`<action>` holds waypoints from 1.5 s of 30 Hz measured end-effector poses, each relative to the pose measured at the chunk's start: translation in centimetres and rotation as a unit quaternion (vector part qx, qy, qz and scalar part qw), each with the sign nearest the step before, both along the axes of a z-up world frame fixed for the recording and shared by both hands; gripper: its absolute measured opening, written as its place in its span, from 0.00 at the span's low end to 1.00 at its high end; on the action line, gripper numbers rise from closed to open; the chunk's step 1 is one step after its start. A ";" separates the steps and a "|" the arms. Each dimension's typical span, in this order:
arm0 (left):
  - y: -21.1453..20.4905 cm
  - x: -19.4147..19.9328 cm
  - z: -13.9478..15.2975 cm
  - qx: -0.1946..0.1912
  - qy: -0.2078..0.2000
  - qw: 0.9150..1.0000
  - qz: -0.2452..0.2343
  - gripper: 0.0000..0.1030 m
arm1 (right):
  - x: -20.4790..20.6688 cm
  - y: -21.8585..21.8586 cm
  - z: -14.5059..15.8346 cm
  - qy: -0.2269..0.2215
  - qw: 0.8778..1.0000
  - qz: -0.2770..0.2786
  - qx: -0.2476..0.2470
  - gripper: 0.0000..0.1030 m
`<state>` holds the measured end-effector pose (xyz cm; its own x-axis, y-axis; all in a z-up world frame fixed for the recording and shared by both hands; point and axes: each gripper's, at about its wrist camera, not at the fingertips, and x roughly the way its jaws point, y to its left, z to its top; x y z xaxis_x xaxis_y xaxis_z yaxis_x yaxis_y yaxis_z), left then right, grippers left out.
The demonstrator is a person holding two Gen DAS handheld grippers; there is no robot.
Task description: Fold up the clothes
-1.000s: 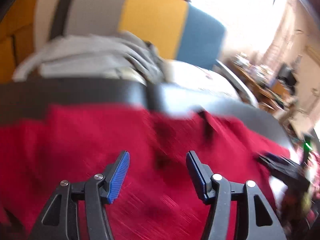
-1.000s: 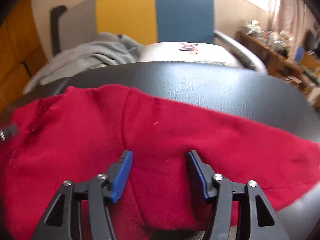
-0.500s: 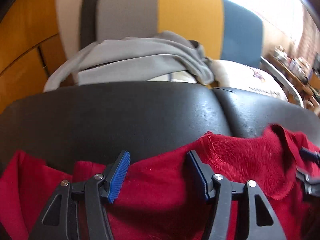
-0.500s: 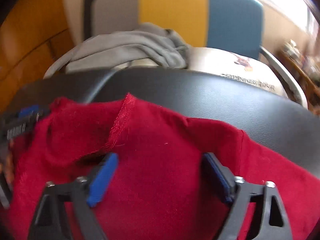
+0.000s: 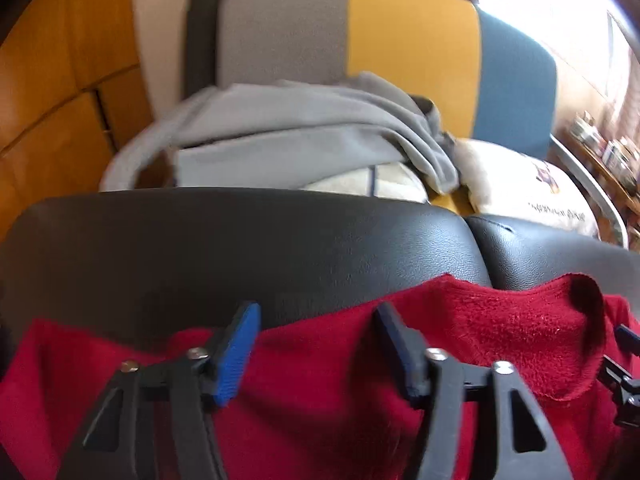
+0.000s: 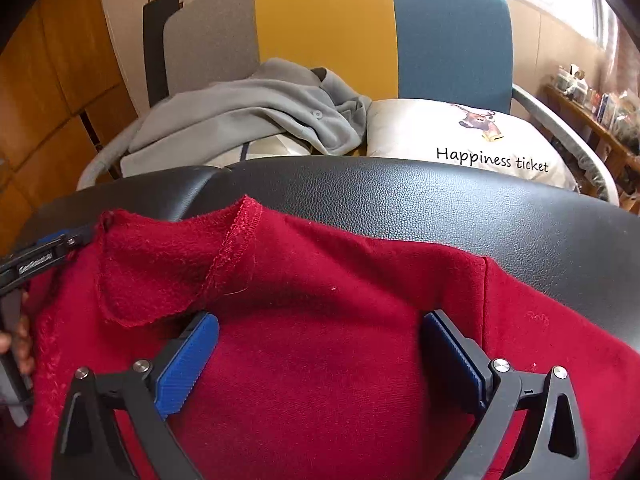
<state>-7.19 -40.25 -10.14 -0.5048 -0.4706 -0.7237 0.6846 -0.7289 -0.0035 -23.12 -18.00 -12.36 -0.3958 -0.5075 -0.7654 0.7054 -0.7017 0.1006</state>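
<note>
Since half a second ago, right gripper (image 6: 318,354) spreads wider over the red garment (image 6: 320,300) filling the lower frame on black cushions (image 5: 240,248); left gripper (image 5: 316,344) hovers open, holding nothing.

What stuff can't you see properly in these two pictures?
- Red garment: bottom frame edge cuts it off in both views, so its full shape is unknown.
- Striped cushion: mostly hidden under the grey sweatshirt, left wrist view.
- Shelf clutter: too small, right wrist view.
- Pillow lettering: blurred in left wrist view.
</note>
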 end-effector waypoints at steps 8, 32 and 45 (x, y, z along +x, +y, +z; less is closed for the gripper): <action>13.0 6.6 0.9 0.022 0.068 0.991 -0.109 0.51 | 1.6 5.0 3.0 -0.012 0.994 -0.036 -0.102 0.69; 17.9 6.7 -1.9 0.028 -0.005 0.991 -0.128 0.62 | -4.2 47.2 -0.2 -0.116 0.840 -0.423 -0.318 0.72; 17.7 7.0 -1.9 0.046 0.013 0.990 -0.136 0.68 | -7.4 47.0 0.6 -0.059 0.869 -0.465 -0.160 0.78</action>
<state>-0.18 -22.57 -12.00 -0.6225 -0.2474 -0.7425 0.4618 -0.8820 -0.0933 -30.55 29.01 -11.80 -0.6766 -0.2050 -0.7072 -0.1794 -0.8857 0.4283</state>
